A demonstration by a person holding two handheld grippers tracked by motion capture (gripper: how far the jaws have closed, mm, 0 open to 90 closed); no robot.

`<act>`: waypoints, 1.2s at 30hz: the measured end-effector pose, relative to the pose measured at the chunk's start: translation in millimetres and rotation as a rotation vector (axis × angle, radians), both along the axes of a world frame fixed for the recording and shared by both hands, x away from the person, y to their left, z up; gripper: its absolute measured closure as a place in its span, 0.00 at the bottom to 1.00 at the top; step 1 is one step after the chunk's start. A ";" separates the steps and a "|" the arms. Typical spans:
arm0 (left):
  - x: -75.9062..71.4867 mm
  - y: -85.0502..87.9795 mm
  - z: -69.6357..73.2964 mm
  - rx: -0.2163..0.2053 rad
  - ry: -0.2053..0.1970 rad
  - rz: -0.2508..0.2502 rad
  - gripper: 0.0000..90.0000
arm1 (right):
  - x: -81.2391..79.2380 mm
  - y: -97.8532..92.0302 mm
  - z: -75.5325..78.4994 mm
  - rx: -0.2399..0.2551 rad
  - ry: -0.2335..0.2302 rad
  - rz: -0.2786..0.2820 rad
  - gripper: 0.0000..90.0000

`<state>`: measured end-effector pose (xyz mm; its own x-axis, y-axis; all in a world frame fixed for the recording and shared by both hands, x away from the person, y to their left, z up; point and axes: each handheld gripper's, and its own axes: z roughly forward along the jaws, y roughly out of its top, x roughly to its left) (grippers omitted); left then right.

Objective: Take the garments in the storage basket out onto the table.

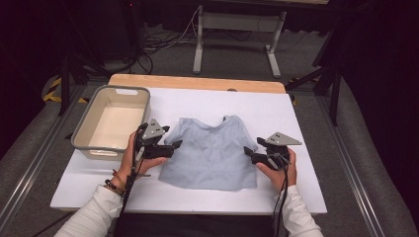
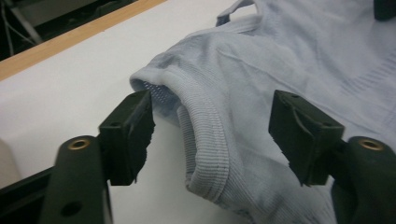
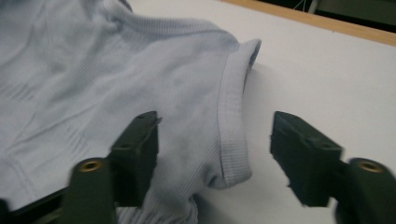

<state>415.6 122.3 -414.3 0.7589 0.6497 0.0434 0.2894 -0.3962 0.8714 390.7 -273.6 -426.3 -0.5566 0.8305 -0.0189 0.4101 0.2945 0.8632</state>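
White table [image 1: 296,118], blue shirt [image 1: 210,150] flat, collar pointing away, hem nearest.

I am working in what looks like a lab or recording studio: black curtains [image 1: 380,74] close off the sides, cables [image 1: 163,42] lie loose on the grey carpet [image 1: 237,64], and a metal stand [image 1: 237,29] sits behind my white board [image 1: 276,113], which lies on a wooden table [image 1: 197,81].
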 end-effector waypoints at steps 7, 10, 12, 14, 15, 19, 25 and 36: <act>9.6 -5.3 -7.3 -0.019 0.042 -0.022 0.40 | 8.0 3.0 1.4 0.046 -0.034 0.020 0.37; 13.1 -7.9 -12.6 0.009 0.062 -0.027 0.55 | 12.1 8.7 -6.3 0.013 0.006 0.055 0.52; 15.5 -7.7 -16.0 0.020 0.076 -0.032 0.63 | 12.3 11.5 -9.4 -0.023 0.022 0.068 0.55; 18.4 -6.9 -21.7 0.025 0.112 -0.052 0.71 | 11.9 12.8 -12.1 -0.063 0.036 0.075 0.62; 19.0 -7.1 -24.2 0.034 0.127 -0.059 0.74 | 11.6 12.3 -12.7 -0.070 0.044 0.072 0.64; 19.6 -9.8 -31.2 0.092 0.156 -0.106 0.81 | 9.7 7.6 -13.8 -0.075 0.063 0.078 0.71; 13.8 -10.8 -31.4 0.151 0.172 -0.155 0.83 | 4.0 8.5 -18.9 -0.089 0.087 0.111 0.76; -1.2 1.4 -34.0 0.159 0.123 -0.188 0.81 | -5.7 11.3 -21.7 -0.116 0.099 0.150 0.74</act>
